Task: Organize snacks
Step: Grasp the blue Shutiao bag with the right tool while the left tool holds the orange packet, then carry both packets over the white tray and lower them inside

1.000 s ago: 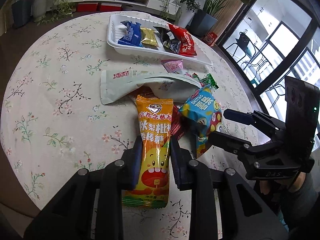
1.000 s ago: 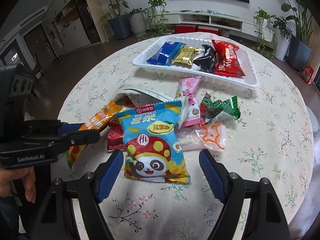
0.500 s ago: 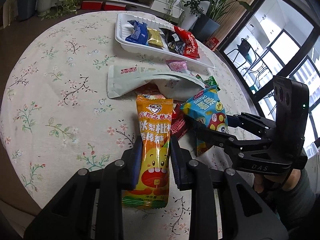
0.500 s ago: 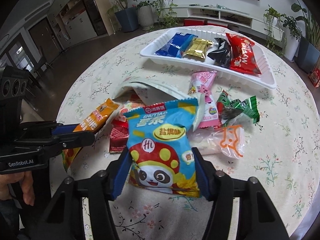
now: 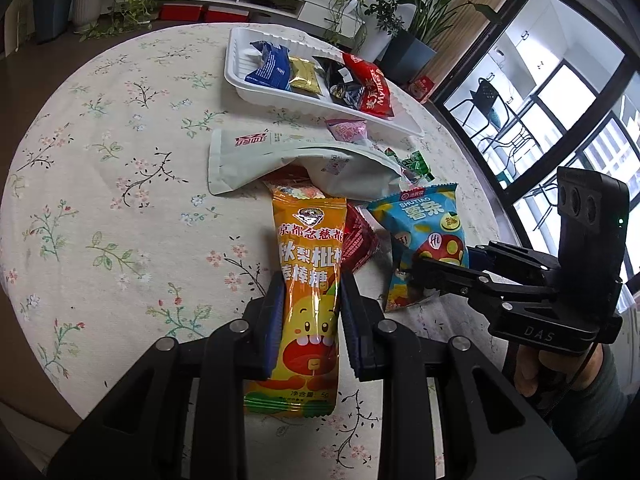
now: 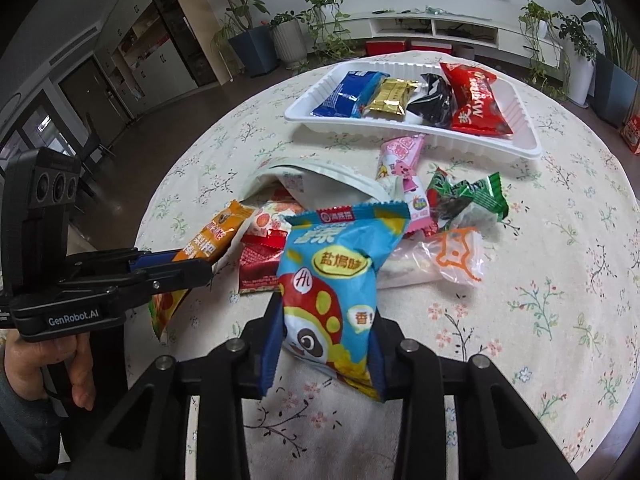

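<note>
My left gripper (image 5: 311,300) is shut on an orange lollipop packet (image 5: 310,280), also seen in the right wrist view (image 6: 208,240). My right gripper (image 6: 326,328) is shut on a blue panda chip bag (image 6: 336,280), also seen in the left wrist view (image 5: 424,240), lifted slightly above the table. A white tray (image 6: 520,148) at the far side holds a blue, a gold, a black and a red packet. Loose snacks lie in a pile between the tray and the grippers.
The pile holds a large white pouch (image 5: 280,160), a pink packet (image 6: 404,168), a green packet (image 6: 468,196), a clear packet with orange print (image 6: 448,260) and a red packet (image 6: 260,264). The round floral-cloth table (image 5: 100,200) drops off at its edges.
My right gripper closed on the blue chip bag and raised it. Both grippers moved a little toward the tray. My left gripper kept its hold on the orange packet.
</note>
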`<state>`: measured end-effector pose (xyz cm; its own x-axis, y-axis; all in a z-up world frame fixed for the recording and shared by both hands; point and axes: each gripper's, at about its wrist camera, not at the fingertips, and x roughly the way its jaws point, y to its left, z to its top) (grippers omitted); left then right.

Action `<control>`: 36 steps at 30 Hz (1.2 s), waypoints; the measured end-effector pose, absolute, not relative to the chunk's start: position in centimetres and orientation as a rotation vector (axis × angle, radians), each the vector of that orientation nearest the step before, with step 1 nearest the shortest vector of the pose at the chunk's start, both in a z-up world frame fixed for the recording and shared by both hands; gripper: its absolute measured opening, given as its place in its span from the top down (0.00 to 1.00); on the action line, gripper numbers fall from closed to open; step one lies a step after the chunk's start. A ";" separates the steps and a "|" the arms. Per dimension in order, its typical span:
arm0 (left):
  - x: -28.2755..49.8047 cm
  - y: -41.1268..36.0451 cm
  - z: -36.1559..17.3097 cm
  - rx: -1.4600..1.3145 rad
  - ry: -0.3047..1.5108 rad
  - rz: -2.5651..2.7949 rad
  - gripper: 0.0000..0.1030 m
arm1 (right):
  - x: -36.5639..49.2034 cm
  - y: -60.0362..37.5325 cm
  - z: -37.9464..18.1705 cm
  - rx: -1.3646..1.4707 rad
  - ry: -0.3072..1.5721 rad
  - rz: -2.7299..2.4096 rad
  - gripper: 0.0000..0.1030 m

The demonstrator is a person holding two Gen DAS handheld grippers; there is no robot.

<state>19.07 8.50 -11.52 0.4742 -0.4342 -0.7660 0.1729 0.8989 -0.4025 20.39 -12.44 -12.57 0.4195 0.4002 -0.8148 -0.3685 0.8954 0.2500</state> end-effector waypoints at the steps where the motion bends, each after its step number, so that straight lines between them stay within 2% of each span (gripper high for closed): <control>1: 19.0 8.5 -11.5 -0.289 1.012 -0.380 0.77 | 20.3 -12.6 -12.6 0.042 1.032 0.481 0.64; 12: 18.4 8.6 -11.1 -0.311 1.004 -0.399 0.77 | 18.5 -14.3 -10.3 0.150 0.981 0.501 0.67; 26: 17.9 8.7 -10.1 -0.335 0.976 -0.418 0.77 | 17.9 -16.8 -10.9 0.238 0.992 0.473 0.67; 36: 18.9 10.0 -7.7 -0.373 0.927 -0.418 0.77 | 18.8 -20.1 -9.7 0.290 0.954 0.418 0.67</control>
